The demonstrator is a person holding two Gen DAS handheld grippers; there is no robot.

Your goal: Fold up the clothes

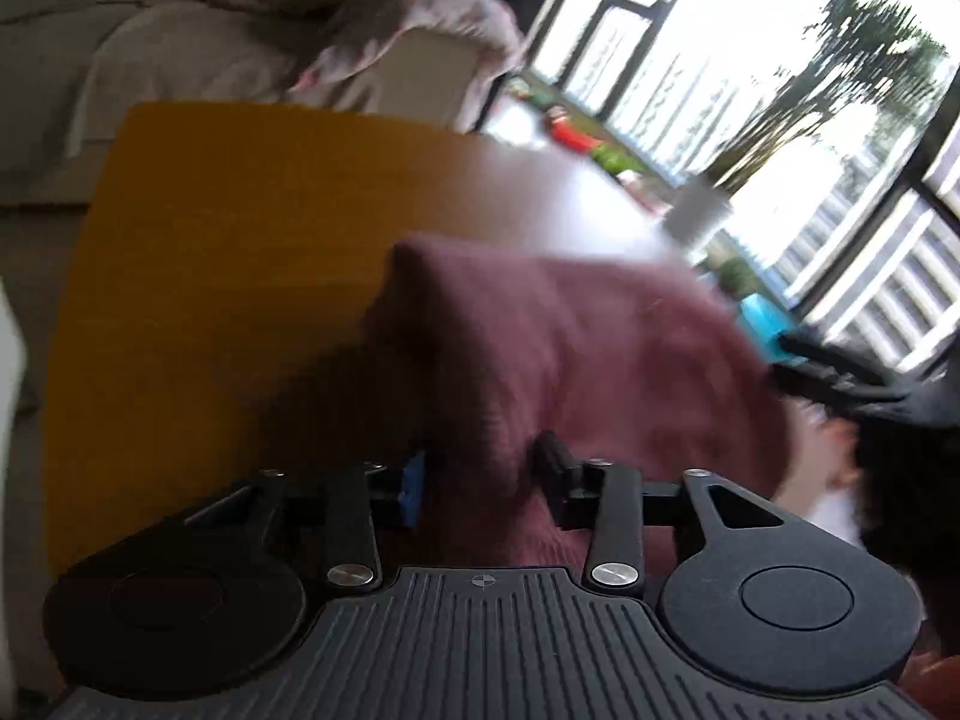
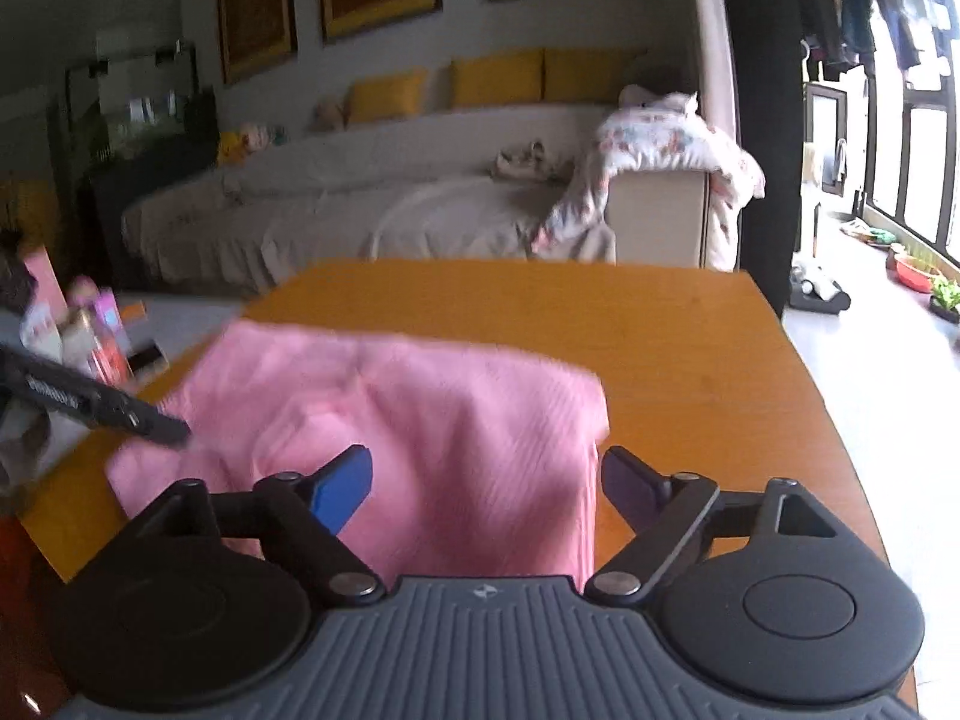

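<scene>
Lying folded on the orange table (image 2: 690, 324), centre frame: pink garment (image 2: 420, 408). Spreading wide around its near edge without pressing: right gripper (image 2: 483, 483). Straddling a raised fold, probably for tidying: left gripper (image 1: 486, 480), half open; whether actually pinching, impossible telling. Blurring everything at upper right; garment's near edge hiding under both grippers.

Garment (image 2: 420, 420) on table (image 2: 690, 348), sofa (image 2: 360, 210) behind table, window right.
</scene>
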